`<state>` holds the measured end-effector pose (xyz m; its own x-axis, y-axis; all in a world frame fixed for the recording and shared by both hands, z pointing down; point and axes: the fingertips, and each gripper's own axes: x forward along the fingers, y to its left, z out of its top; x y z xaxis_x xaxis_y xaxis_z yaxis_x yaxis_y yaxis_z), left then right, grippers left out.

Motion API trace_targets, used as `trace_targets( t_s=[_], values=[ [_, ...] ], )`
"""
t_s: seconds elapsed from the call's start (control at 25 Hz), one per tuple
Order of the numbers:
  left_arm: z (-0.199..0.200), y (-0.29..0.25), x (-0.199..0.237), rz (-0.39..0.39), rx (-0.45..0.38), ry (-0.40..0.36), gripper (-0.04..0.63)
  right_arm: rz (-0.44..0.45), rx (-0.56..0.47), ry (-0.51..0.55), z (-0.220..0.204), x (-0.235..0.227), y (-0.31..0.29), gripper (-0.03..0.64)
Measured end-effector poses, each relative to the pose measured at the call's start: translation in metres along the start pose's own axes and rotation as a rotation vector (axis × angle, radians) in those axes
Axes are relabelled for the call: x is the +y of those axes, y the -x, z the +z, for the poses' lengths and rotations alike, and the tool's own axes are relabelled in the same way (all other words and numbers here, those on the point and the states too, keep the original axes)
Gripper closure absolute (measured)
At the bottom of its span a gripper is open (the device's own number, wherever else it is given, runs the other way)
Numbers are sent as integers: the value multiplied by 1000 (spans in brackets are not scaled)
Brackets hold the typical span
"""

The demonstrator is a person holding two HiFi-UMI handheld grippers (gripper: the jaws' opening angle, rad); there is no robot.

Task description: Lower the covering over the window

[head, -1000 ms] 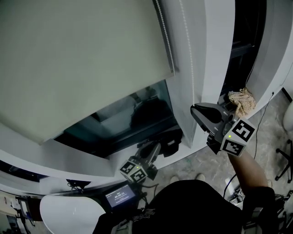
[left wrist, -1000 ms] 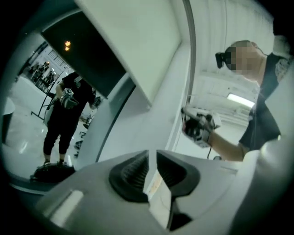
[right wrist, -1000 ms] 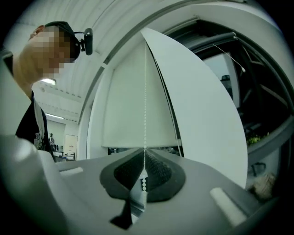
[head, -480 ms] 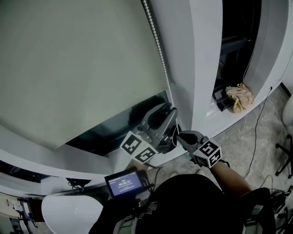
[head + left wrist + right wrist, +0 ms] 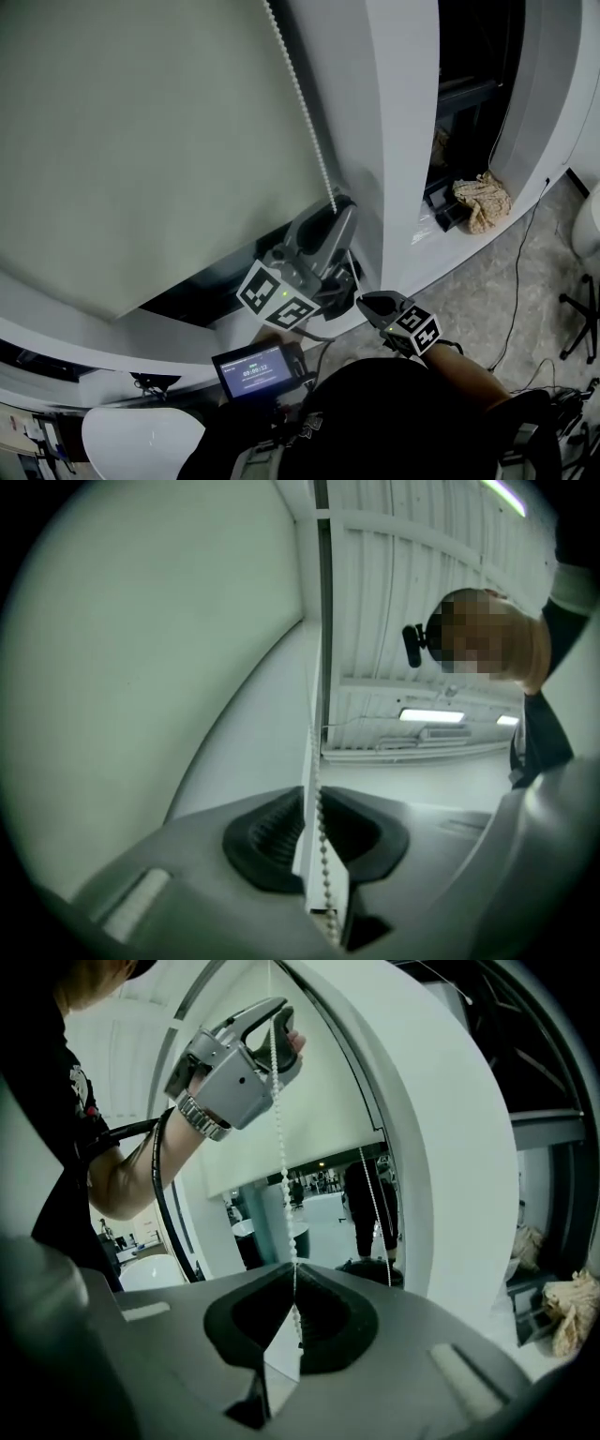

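A pale roller blind (image 5: 141, 141) covers most of the window, leaving a dark strip of glass (image 5: 220, 277) below its bottom edge. Its white bead chain (image 5: 300, 103) hangs along the blind's right side. My left gripper (image 5: 339, 211) is raised to the chain near the blind's lower right corner. Its jaws are closing with the chain (image 5: 320, 841) between them and a thin gap still showing around it. Lower down and to the right, my right gripper (image 5: 367, 302) is shut on the same chain (image 5: 282, 1147), which runs taut up from its pads.
A white pillar (image 5: 394, 141) stands right of the chain. A crumpled cloth (image 5: 483, 199) lies on the sill beyond it. A small lit screen (image 5: 251, 368) sits at my waist. A cable (image 5: 517, 272) trails on the floor, and stand legs (image 5: 581, 314) are at the right.
The right gripper came down from high at the right to low by the sill, still on the chain. The left gripper rose to the chain. Less dark glass shows under the blind.
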<state>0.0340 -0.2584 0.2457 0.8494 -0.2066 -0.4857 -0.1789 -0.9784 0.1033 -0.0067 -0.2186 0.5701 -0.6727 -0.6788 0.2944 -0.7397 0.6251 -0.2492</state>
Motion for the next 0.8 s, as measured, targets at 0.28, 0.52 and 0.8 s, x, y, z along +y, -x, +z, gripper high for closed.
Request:
trace_targets(
  t_s=[0.28, 0.52, 0.8],
  values=[
    [-3, -7, 6, -8, 8, -12, 577, 9, 88, -24, -29, -12, -8, 611],
    [8, -15, 8, -35, -6, -57, 584, 59, 274, -53, -101, -8, -22, 611],
    [-11, -5, 21, -3, 55, -44, 595, -24, 222, -177, -98, -43, -14, 611]
  ],
)
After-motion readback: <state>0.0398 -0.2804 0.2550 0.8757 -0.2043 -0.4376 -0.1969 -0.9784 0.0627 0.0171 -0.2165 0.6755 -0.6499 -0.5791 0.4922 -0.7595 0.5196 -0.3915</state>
